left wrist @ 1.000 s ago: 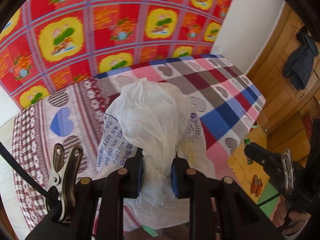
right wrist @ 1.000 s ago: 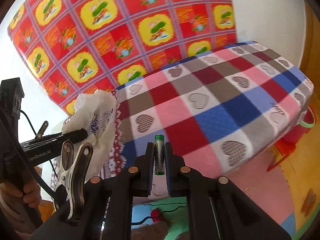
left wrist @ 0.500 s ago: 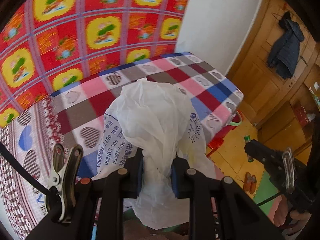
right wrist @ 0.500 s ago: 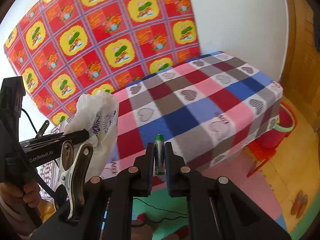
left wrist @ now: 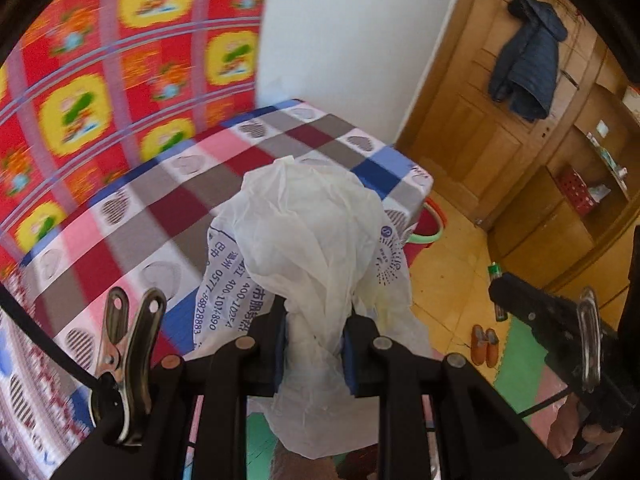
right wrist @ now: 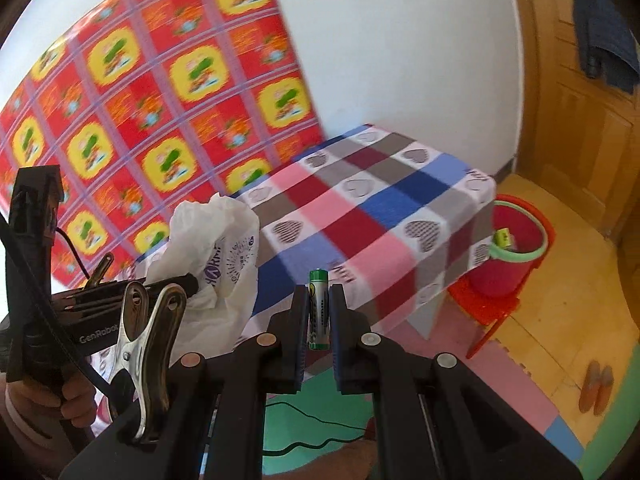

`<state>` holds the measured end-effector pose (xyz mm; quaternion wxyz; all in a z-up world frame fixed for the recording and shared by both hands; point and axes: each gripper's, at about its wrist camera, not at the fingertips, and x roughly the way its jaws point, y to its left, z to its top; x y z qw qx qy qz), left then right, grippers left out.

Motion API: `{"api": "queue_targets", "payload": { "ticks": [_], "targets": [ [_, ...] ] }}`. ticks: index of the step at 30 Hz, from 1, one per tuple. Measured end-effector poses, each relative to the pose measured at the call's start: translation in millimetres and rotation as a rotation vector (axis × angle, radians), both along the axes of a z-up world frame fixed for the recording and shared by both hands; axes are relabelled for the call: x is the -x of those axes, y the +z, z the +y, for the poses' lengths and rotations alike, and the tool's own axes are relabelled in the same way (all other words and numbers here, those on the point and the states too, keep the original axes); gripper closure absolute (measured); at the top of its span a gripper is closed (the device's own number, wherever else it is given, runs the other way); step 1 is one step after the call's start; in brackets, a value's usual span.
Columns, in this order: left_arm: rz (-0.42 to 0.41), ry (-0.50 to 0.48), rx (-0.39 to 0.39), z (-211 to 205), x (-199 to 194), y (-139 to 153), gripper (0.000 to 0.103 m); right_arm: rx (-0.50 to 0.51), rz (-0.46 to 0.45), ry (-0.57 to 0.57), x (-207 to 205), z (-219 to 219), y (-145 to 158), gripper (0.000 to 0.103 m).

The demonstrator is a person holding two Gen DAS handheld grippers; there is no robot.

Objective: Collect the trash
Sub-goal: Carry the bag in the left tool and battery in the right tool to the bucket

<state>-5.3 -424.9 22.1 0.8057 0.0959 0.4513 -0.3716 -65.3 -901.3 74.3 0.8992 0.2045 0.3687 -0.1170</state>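
Left gripper [left wrist: 314, 350] tilted down clamping bag [left wrist: 308, 240], right gripper [right wrist: 319, 316] pinching battery [right wrist: 319, 308]

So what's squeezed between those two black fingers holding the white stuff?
In the left wrist view, the left gripper is shut on a crumpled white plastic bag with blue print; its bunched neck fills the gap between the pads.
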Motion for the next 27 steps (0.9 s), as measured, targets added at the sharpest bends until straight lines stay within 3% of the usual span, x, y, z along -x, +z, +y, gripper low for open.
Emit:
{"api": "queue_targets", "payload": {
  "ticks": [7,18,27],
  "targets": [
    [0.019,-0.066,0.022,-77.0,-22.7,-6.3,0.080,-0.039,0.011,-0.066,-2.4,-51.4,-20.0,0.092],
    [-0.014,-0.182,-0.015,-192.6,-37.1,-4.6,0.080,-0.068,-0.010,-0.180,-6.3,-136.0,-34.5,0.092],
    [0.001,-0.155,-0.004,-289.1,-20.5,-11.6,0.080,-0.065,0.007,-0.186,3.8,-226.5,-42.4,0.092]
  ]
}}
